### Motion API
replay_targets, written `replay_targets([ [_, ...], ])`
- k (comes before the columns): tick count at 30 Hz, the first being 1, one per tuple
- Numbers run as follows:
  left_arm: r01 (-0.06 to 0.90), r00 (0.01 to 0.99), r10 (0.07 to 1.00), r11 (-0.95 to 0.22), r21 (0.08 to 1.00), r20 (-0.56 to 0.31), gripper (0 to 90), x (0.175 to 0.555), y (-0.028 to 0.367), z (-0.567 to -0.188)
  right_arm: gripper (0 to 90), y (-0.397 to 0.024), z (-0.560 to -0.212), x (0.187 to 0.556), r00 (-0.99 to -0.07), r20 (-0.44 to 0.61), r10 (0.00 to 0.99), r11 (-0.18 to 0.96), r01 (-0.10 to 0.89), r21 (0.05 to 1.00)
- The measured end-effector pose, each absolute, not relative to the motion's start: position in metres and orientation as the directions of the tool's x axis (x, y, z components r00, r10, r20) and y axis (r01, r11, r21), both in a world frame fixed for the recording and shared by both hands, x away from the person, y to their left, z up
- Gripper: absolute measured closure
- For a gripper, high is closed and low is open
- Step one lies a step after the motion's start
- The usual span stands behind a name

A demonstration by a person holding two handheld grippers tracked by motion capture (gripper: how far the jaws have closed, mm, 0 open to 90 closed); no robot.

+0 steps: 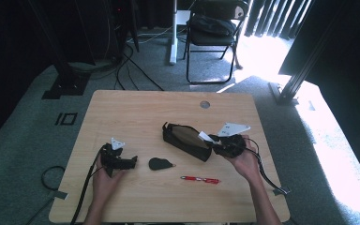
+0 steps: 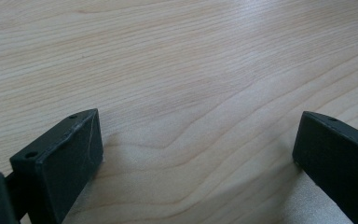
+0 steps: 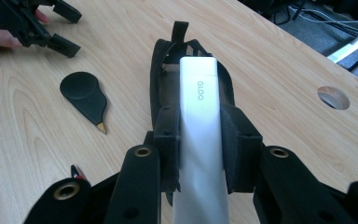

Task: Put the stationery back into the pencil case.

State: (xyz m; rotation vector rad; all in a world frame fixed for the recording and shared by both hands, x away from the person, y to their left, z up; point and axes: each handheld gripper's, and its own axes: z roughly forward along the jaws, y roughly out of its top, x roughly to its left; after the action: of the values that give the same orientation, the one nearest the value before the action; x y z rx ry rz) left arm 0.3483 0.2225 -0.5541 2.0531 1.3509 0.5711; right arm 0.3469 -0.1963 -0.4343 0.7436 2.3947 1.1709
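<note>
The setting is a recording or test room, of the office or lab type. A light wood surface [image 1: 136, 108] with a round cable port [image 1: 205, 104] stands on grey carpet [image 1: 23, 140]. Black curtains [image 1: 272, 18] line the far side. Black frame posts [image 1: 304, 70] stand at both sides. Cables [image 1: 131, 65] run across the floor. A black folding chair [image 1: 213, 33] stands behind the surface.
</note>
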Motion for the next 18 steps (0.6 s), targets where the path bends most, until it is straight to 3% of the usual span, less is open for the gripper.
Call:
replay_targets([
  [18,0.660,0.387,0.922,-0.294,0.691,0.023,1.9,0.348,0.223,-0.554,69.9,-0.187,-0.434,0.358,-0.784,-0.087,0.614,0.505,0.306,0.807],
])
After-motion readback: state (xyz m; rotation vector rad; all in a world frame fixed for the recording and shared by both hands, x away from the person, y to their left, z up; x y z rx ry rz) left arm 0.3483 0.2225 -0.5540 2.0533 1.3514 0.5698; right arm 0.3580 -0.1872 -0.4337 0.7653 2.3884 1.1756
